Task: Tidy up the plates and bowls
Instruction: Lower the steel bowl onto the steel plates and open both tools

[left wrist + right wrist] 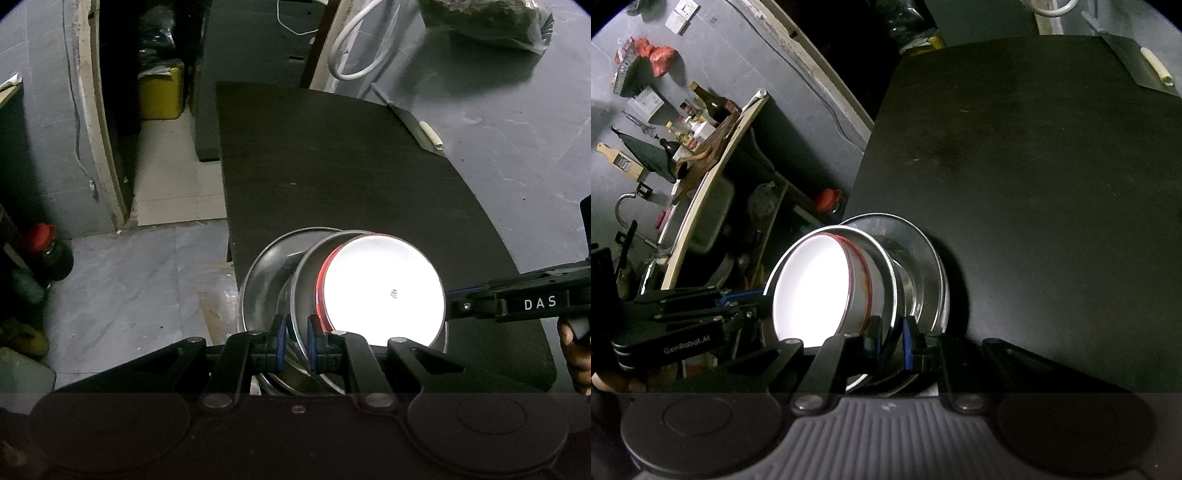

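A nested stack is held tilted on edge over the near corner of the black table [332,155]. It is a white bowl with a red rim [384,291] inside a steel bowl [308,280], backed by a wide steel plate [266,280]. My left gripper [296,334] is shut on the steel bowl's rim from one side. My right gripper [891,334] is shut on the same steel rim [892,291] from the opposite side. The white bowl [809,288] and the steel plate [923,266] also show in the right wrist view. Each gripper appears in the other's view.
A flat dark tool with a pale handle [421,129] lies at the table's far right corner. A grey floor [122,280] lies left of the table with a red-capped jar [46,243] and a yellow box [162,92]. A sink counter with bottles [701,122] stands left.
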`<state>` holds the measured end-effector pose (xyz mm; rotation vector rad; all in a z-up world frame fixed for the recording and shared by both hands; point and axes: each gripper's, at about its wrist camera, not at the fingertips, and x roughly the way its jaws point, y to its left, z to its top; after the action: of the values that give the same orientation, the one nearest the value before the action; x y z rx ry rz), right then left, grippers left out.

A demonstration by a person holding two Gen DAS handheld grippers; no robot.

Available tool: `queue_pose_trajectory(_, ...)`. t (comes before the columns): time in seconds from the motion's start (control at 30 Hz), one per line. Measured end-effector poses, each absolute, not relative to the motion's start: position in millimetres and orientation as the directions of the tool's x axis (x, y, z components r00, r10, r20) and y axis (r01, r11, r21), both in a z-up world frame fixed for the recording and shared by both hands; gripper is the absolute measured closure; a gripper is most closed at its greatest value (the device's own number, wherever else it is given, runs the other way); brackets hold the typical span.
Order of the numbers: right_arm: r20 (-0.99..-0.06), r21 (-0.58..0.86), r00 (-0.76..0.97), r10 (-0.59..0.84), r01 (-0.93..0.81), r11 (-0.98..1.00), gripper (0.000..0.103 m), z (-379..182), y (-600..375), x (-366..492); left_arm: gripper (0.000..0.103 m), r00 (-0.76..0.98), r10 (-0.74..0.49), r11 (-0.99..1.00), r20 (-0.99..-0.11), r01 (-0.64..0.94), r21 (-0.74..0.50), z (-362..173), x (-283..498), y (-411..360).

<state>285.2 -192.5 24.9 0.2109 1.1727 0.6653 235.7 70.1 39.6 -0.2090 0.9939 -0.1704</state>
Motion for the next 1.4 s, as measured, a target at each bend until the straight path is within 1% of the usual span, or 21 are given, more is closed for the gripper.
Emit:
queue_pose_trajectory(0.8, -0.818, 0.454, 0.215, 0.533, -0.327, 0.829, 0.089, 12.1, -177.7, 289.7, 0.092, 0.522, -0.240, 0.964, -0.819, 0.031, -0.263, 28.8, 246.4, 73.5)
queue_pose_trajectory(1.23, -0.817, 0.454, 0.218, 0.535, -0.330, 0.828, 0.089, 10.8, -178.5, 291.6, 0.092, 0.523, -0.240, 0.960, -0.818, 0.002, -0.280, 23.0, 252.6, 75.1)
queue_pose_trajectory(1.4, -0.817, 0.451, 0.220, 0.533, -0.333, 0.828, 0.087, 10.6, -178.5, 291.5, 0.092, 0.523, -0.239, 0.960, -0.818, 0.000, -0.280, 22.0, 252.7, 76.5)
